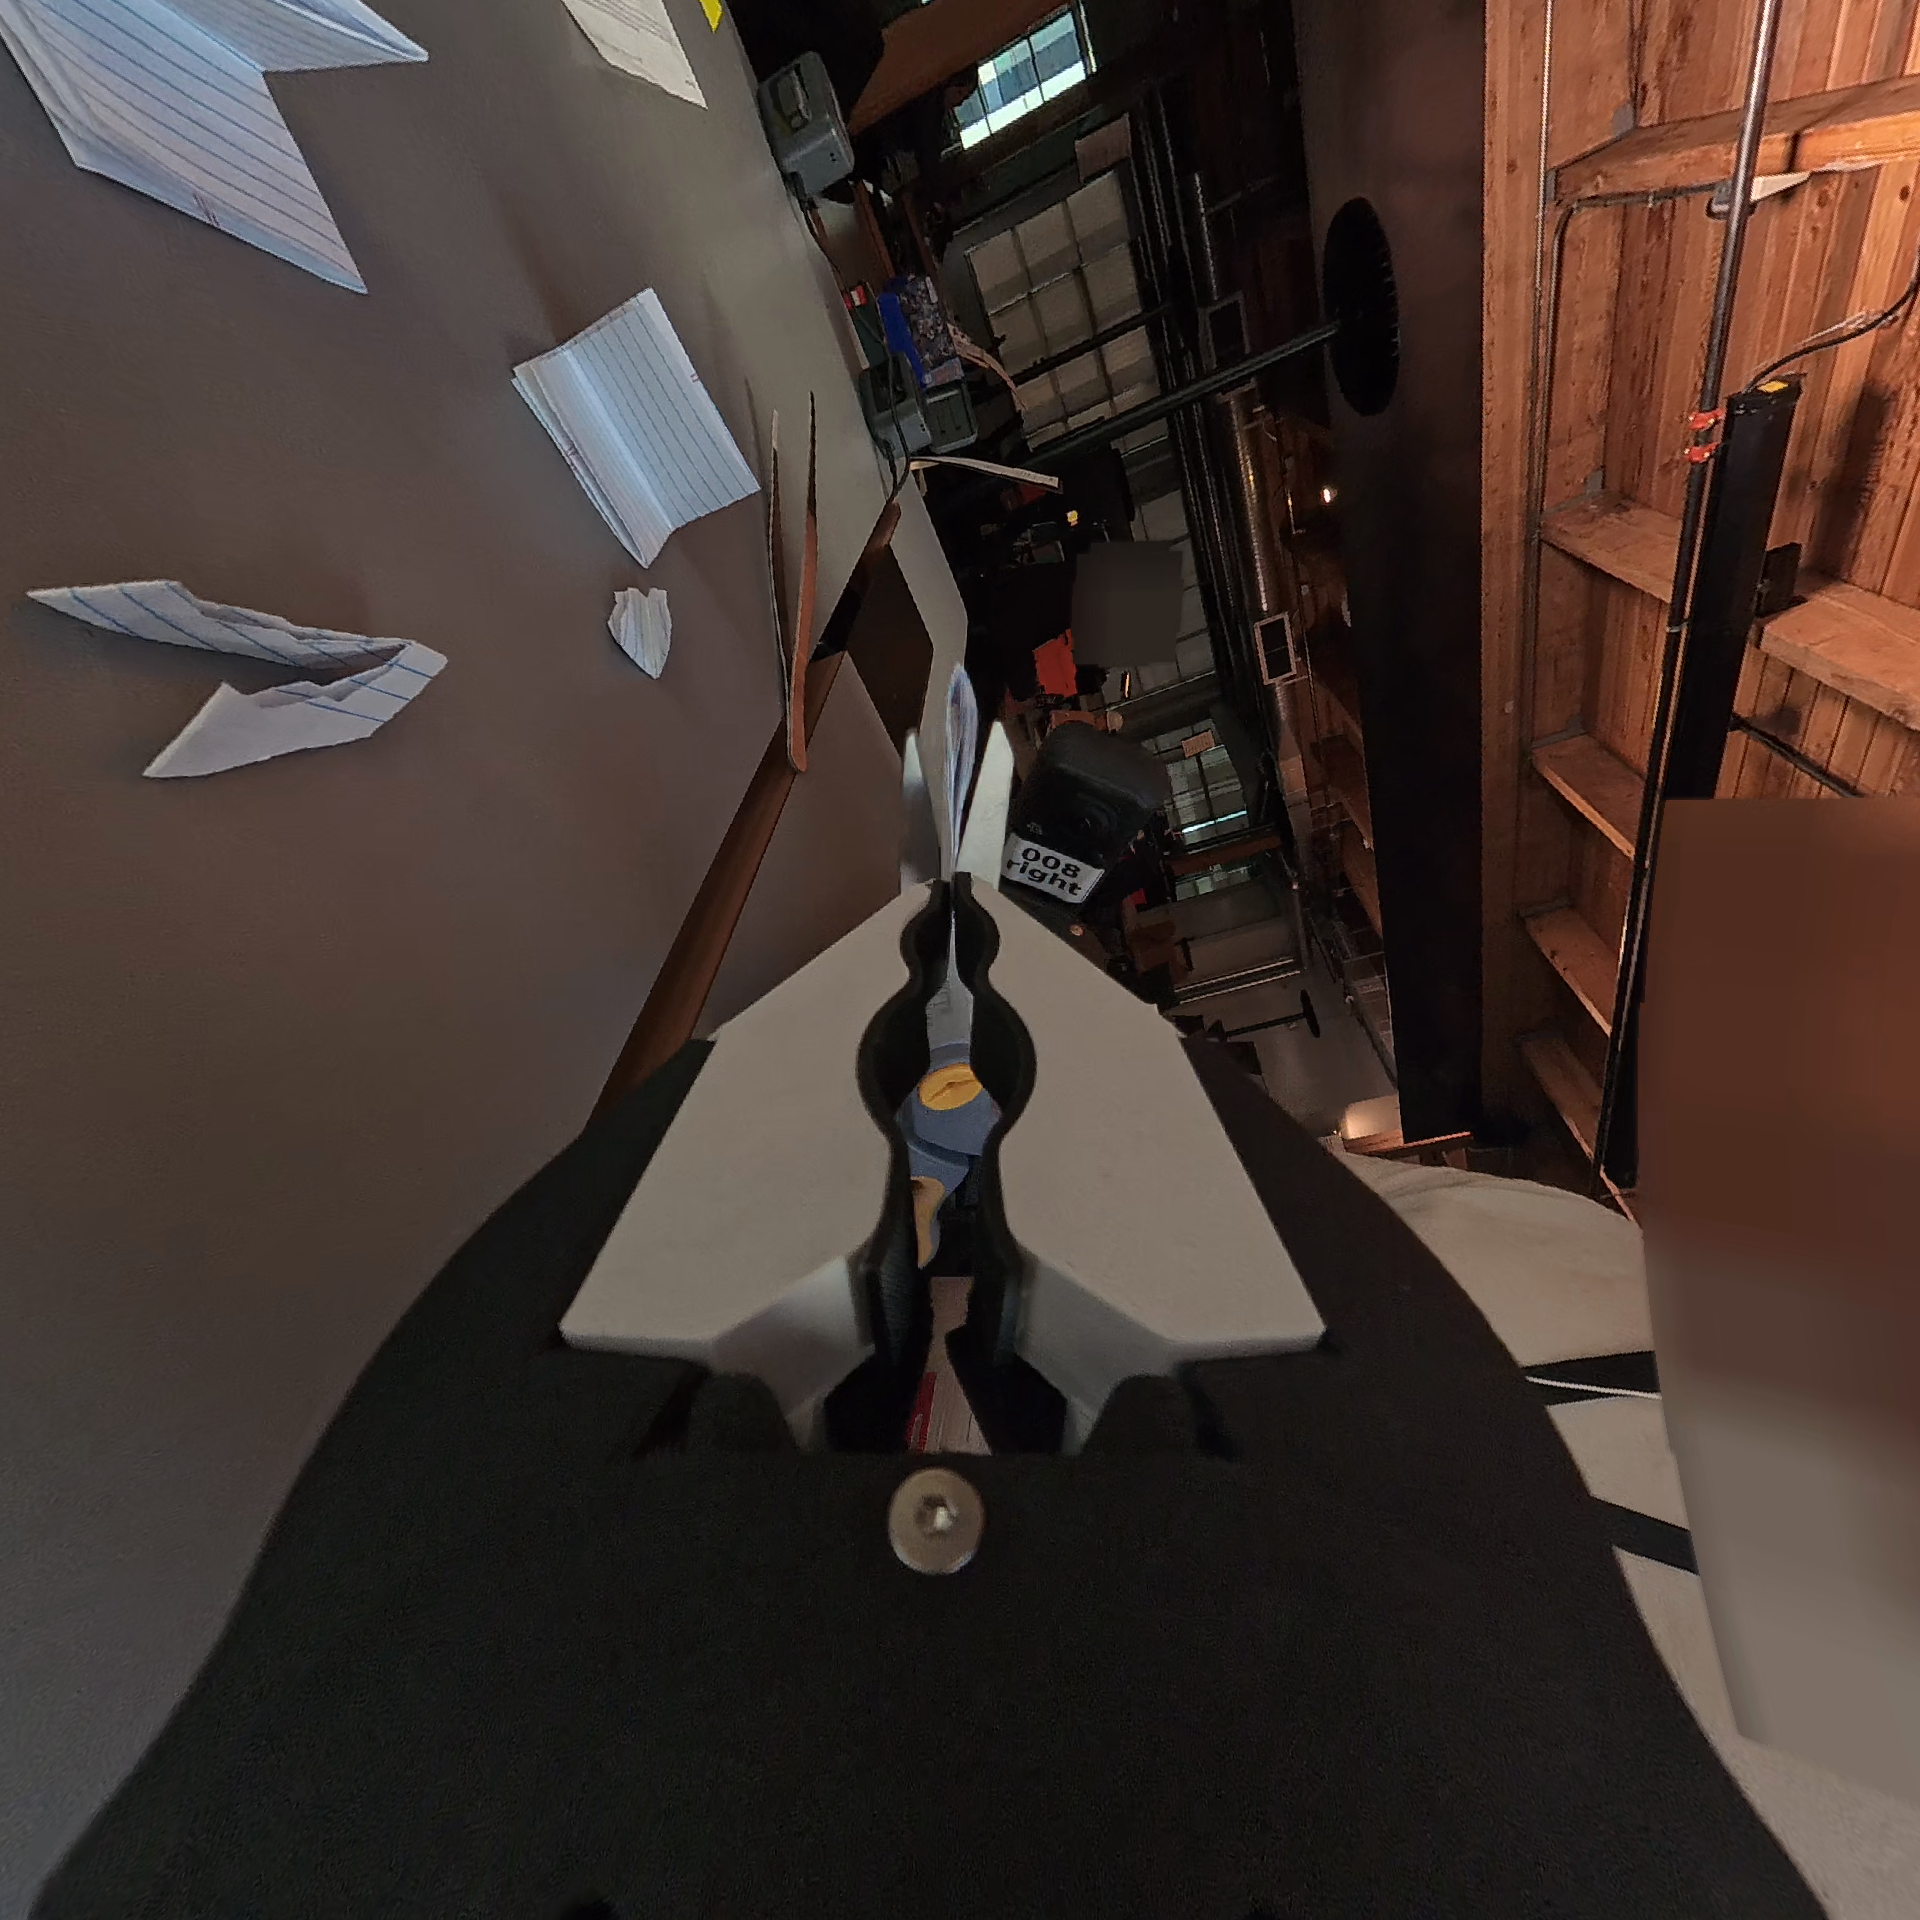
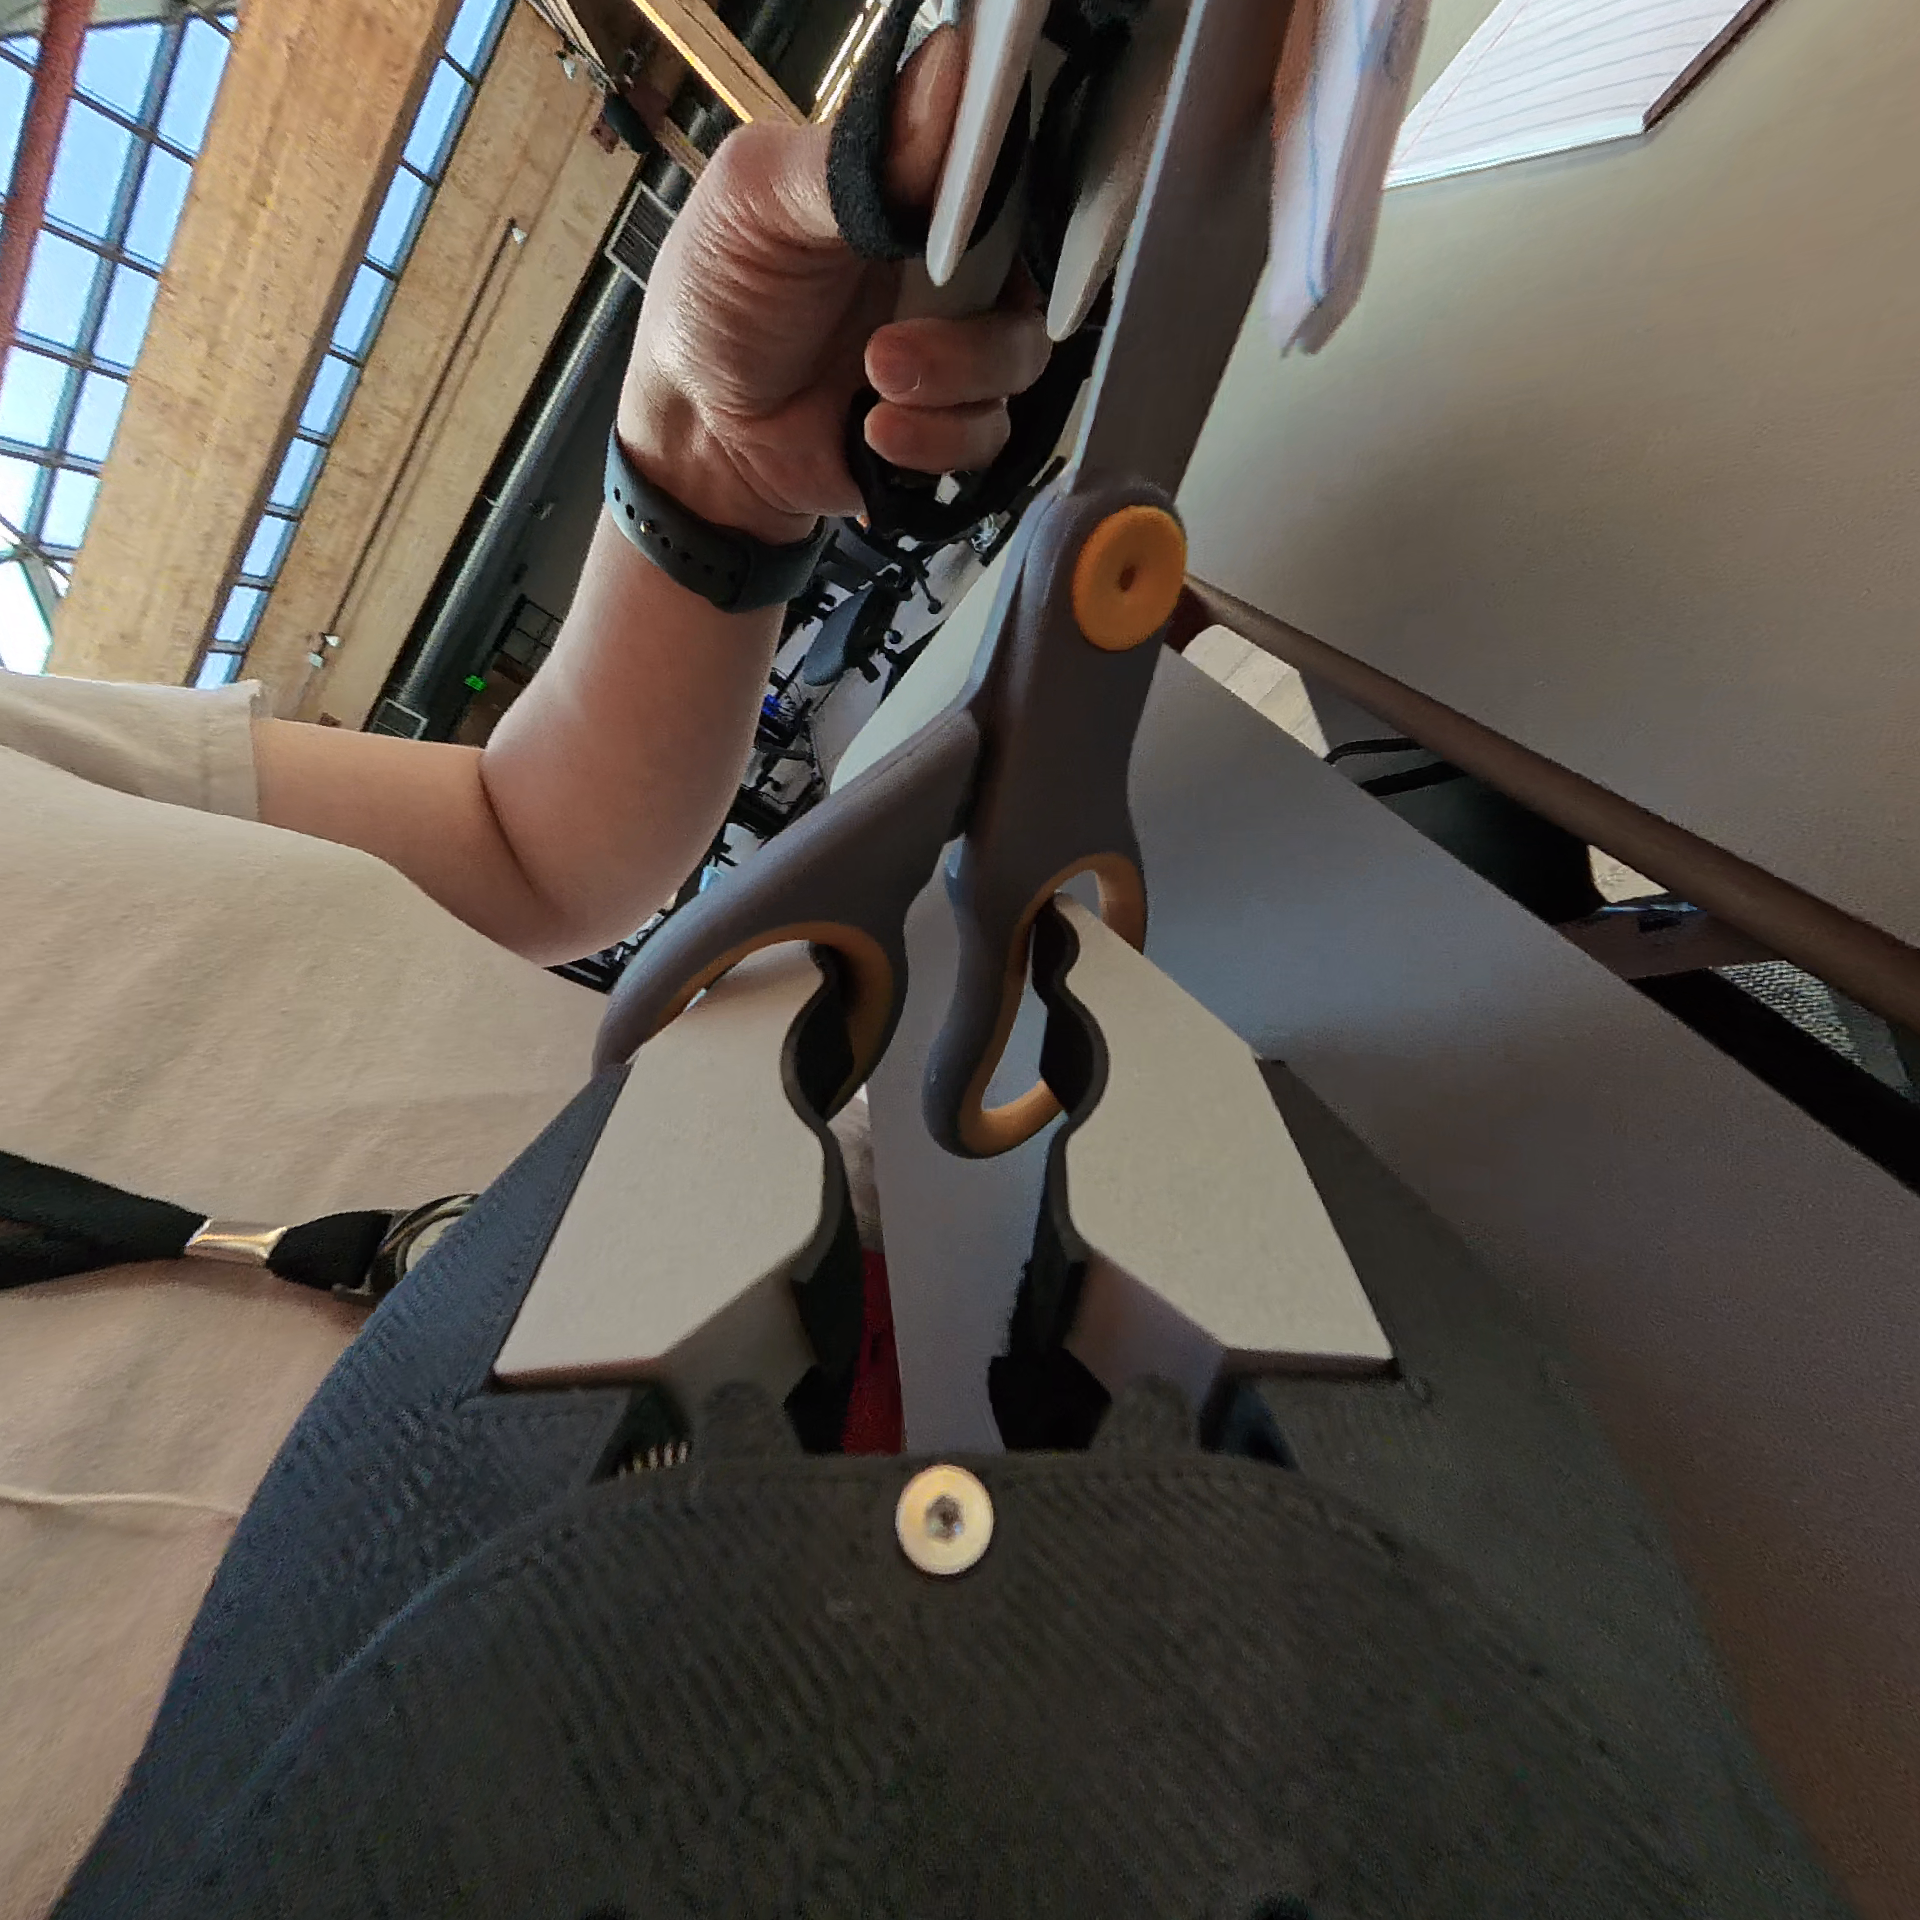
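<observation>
Scissors [image 2: 1039,748]: carried in the air just off the table [image 2: 1558,416] edge, blades pointing up and away. Threaded onto the right gripper [image 2: 945,935], one pale finger through each handle loop, so two loops and two fingers. Fingers spread well apart, pressing outward against the loops' orange linings. Handles matte grey-blue plastic, with one round orange pivot cap; blade flat, dull grey.

Left gripper [image 1: 953,790]: tipped on its side, gripped from behind by a bare hand [image 2: 769,343] with a dark wristband [image 2: 707,551], forearm bent at the elbow. Broad pale fingers brought together, their two slim white prongs pinching a slip of lined paper [image 1: 958,743], thin, white, blue-ruled and seen edge-on. Same slip seen in the right wrist view close beside the blade; contact with it not clear. Gripper bodies black, ridged and layered, one bright screw head on each.

Table top smooth, matte grey-brown. Lying on it, four pieces of ruled paper, well apart:
- one large folded sheet [image 1: 197,125]
- one smaller folded sheet [image 1: 639,426]
- one ragged, creased piece [image 1: 281,675]
- one tiny scrap [image 1: 642,629]

Also one plain white page [image 1: 644,42] at the far edge. Rough timber planks behind.
</observation>
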`<state>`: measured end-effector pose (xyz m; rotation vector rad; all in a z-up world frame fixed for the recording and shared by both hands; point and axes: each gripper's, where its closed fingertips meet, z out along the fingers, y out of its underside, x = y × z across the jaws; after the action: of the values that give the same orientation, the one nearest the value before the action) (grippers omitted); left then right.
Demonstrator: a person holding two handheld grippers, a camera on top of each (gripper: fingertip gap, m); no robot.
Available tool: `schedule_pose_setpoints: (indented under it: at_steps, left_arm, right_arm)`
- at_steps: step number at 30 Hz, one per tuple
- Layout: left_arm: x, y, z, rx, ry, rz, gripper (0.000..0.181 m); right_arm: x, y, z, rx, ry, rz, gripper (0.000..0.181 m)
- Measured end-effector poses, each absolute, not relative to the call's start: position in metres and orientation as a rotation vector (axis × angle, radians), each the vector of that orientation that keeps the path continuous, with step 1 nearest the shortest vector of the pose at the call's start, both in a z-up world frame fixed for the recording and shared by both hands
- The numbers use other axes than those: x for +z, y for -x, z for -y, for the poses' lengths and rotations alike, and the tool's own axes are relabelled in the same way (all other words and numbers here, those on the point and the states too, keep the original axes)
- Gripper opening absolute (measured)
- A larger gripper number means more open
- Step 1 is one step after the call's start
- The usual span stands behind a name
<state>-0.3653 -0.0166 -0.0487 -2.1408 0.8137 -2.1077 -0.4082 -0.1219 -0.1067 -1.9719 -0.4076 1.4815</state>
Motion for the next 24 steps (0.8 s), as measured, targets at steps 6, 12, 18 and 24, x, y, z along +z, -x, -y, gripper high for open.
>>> schedule_pose_setpoints:
  at_steps: [6,12,18,24]
  left_arm:
    - [-0.044,0.364,0.021,-2.125,2.14,-0.865,0.0]
    - [-0.044,0.365,0.023,-2.197,2.15,-0.831,0.0]
    - [-0.044,0.362,0.028,-2.236,2.14,-0.833,0.0]
    - [-0.048,0.351,0.046,-2.266,2.149,-0.899,0.0]
  right_arm:
    - [-0.099,0.408,0.126,1.513,1.929,0.444,0.036]
    - [-0.099,0.403,0.128,1.548,1.926,0.423,0.037]
    - [-0.087,0.403,0.128,1.619,1.845,0.398,0.057]
    - [-0.087,0.398,0.119,1.574,1.865,0.36,0.064]
